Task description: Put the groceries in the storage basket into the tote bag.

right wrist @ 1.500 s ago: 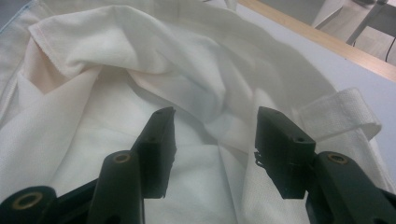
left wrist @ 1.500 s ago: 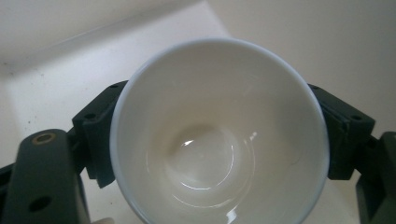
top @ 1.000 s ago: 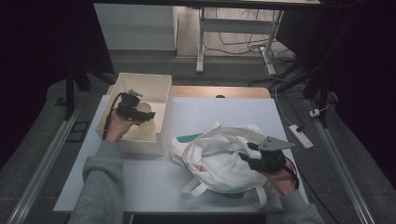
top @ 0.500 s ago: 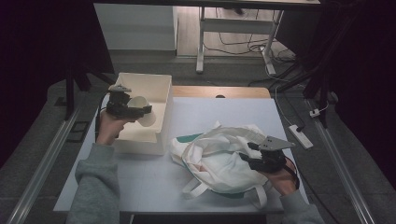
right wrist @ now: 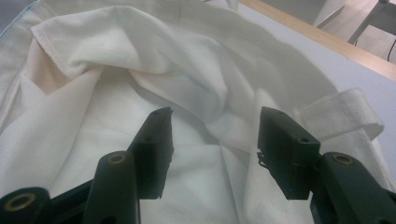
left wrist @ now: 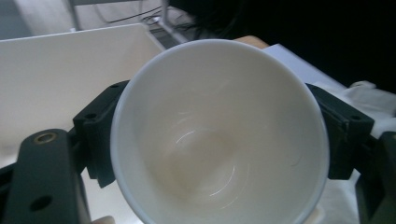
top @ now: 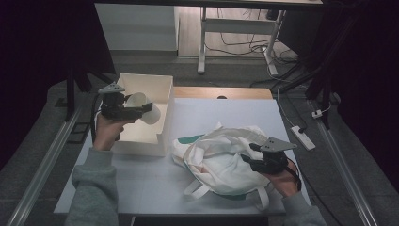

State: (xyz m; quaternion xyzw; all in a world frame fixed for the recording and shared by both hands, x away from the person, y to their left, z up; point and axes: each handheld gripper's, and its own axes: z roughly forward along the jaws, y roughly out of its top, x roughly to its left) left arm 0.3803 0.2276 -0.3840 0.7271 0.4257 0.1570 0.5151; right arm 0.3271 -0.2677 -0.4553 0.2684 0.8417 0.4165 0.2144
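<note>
White cup between the left tool's jaws, above a white box

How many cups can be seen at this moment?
1. A white cup sits clamped in the left gripper, held above the white box. More could be hidden low in the box or inside the cloth bag.

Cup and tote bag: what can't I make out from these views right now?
- Cup: its outer wall and base, left gripper view; its own rim hides them.
- Tote bag contents: high view; folded cloth covers the inside.
- White box floor: high view; the left hand-held gripper and cup block part.
</note>
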